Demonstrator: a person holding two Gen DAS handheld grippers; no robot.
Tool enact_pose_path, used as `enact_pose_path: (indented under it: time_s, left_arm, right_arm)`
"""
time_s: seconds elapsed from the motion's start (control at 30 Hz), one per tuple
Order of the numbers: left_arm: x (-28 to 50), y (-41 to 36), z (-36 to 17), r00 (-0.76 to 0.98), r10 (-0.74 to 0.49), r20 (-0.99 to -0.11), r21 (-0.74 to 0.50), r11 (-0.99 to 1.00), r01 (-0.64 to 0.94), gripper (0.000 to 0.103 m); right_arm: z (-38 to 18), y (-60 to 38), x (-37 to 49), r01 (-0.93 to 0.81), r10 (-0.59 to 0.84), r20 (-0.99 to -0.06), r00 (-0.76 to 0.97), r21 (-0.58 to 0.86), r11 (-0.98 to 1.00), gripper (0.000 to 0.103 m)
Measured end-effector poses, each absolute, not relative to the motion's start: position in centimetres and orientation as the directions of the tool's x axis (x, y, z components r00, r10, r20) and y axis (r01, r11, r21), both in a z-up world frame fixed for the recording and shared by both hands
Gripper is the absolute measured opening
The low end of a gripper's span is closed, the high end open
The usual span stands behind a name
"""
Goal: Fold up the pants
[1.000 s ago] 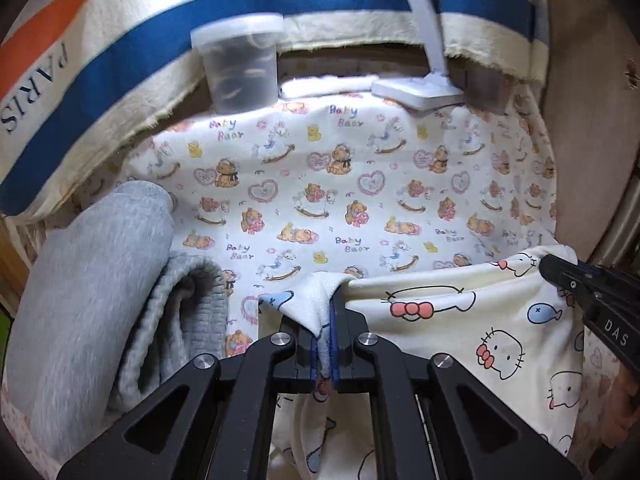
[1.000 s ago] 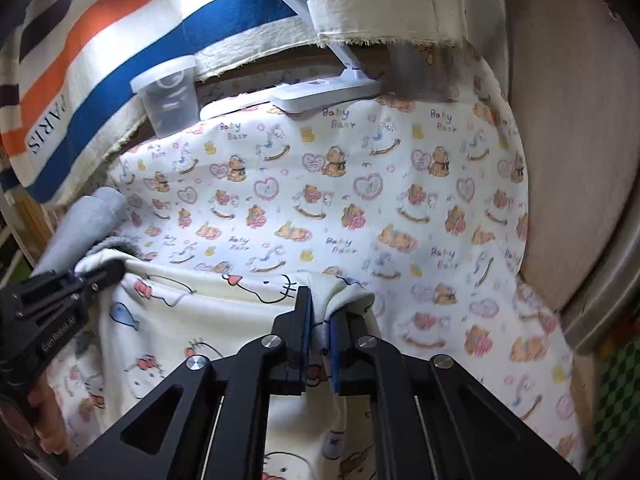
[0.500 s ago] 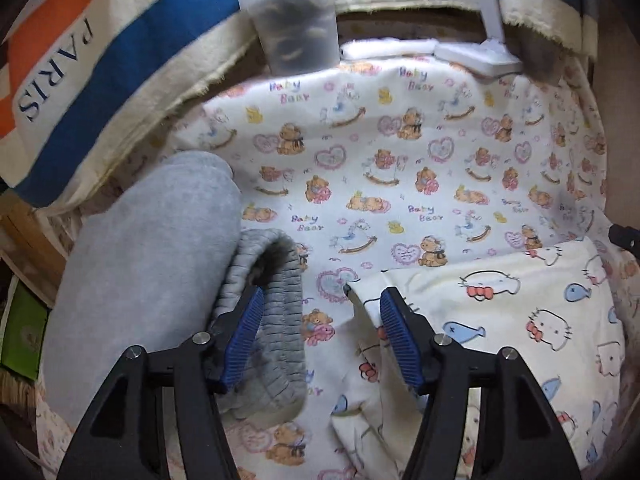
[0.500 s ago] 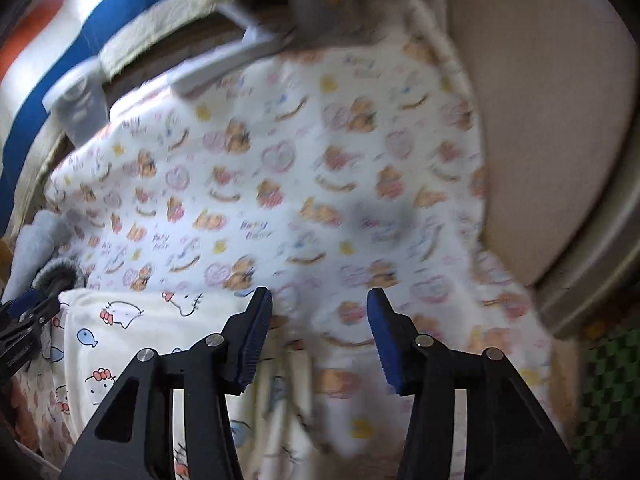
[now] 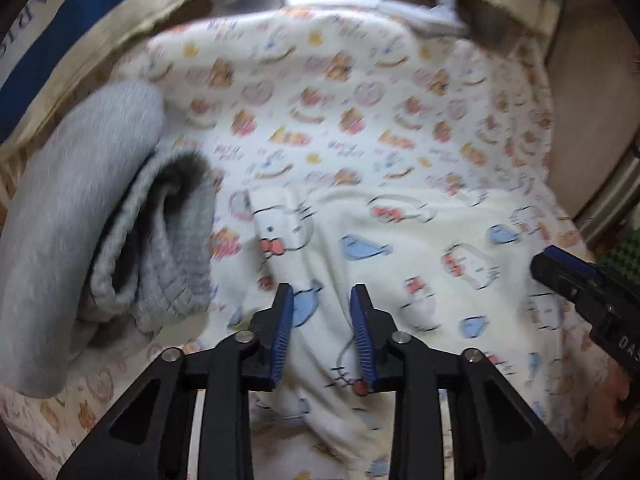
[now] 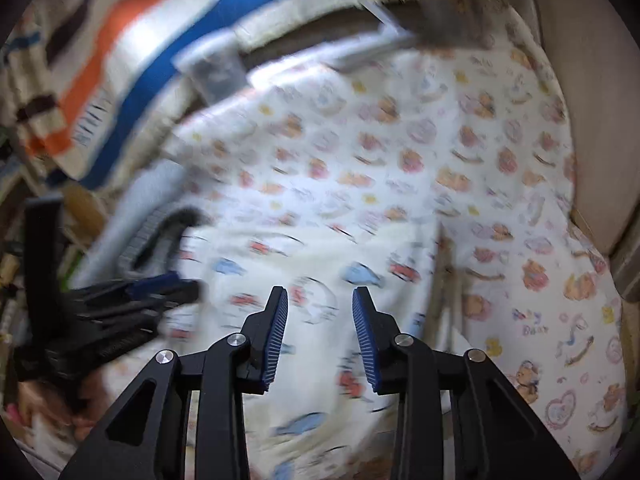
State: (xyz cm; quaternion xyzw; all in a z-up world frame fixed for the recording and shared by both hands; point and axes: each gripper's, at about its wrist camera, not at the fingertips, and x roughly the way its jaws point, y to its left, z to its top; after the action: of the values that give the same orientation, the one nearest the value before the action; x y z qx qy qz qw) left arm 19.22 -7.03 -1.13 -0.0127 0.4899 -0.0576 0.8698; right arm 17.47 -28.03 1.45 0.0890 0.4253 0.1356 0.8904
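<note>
The cream pants [image 5: 404,264] with cat and whale prints lie folded on the bear-print sheet [image 5: 320,92]; they also show in the right wrist view [image 6: 320,264]. My left gripper [image 5: 322,300] is open and empty, just above the pants' left part. My right gripper [image 6: 320,304] is open and empty above the pants' middle. The right gripper shows at the right edge of the left wrist view [image 5: 584,284], and the left gripper shows at the left of the right wrist view [image 6: 132,300]. Both views are blurred.
A folded grey garment [image 5: 100,216] lies left of the pants, also in the right wrist view [image 6: 156,216]. A striped cloth [image 6: 132,52], a clear plastic cup [image 6: 216,68] and a white lamp base [image 5: 400,4] stand at the back. A beige wall [image 6: 588,80] is on the right.
Both grippers let go of the pants' top edge and opened, and the pants now lie on the sheet. Both grippers have since drawn back and hover over the pants.
</note>
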Motion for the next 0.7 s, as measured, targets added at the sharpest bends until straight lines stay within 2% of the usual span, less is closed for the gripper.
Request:
enact_pose_path:
  time_s: [0.13,0.17,0.2,0.27,0.33,0.53,0.6,0.7]
  left_arm:
    - [19.3,-4.9,-3.6,0.483,-0.094,-0.87,-0.072,0.995,0.065,0.031]
    - [19.0,-4.6,-3.6,0.49,-0.11,-0.865,-0.085,0.994,0.073,0.031]
    - [18.7,-4.6,-3.4,0.495,-0.106,-0.863,-0.078,0.994,0.076,0.031]
    - [18.2,-4.7,-2.6,0.518,-0.065,-0.853,-0.034,0.997,0.068,0.031]
    - [17.4,-4.6,-1.5,0.542,-0.084,-0.836,-0.05,0.996,0.077,0.03]
    - [14.4,-5.3,1.4,0.605,-0.148,-0.782,-0.084,0.988,0.133,0.031]
    - [14.4,-6.1,0.7,0.569,-0.165,-0.805,-0.088,0.983,0.159,0.031]
    - [15.2,-6.3,-1.5,0.503,-0.162,-0.849,-0.103,0.984,0.144,0.022]
  right_arm:
    - [-2.7,-30.3,19.0,-0.051,0.205,-0.819,0.536,0.212,0.976,0.032]
    - [-3.2,-31.0,19.2,-0.042,0.214,-0.819,0.532,0.227,0.973,0.023]
    - [-3.3,-31.6,19.1,-0.039,0.221,-0.81,0.544,0.239,0.97,0.019]
    - [-2.8,-32.6,19.0,-0.022,0.232,-0.806,0.545,0.262,0.965,0.02]
    - [-1.9,-33.0,18.7,-0.005,0.223,-0.796,0.563,0.266,0.964,0.02]
    - [1.3,-31.3,16.3,-0.128,0.345,-0.737,0.581,0.336,0.933,0.02]
    - [1.6,-29.6,15.6,-0.179,0.376,-0.729,0.572,0.336,0.925,0.02]
    - [0.5,-26.8,14.3,-0.242,0.363,-0.76,0.538,0.273,0.931,0.02]
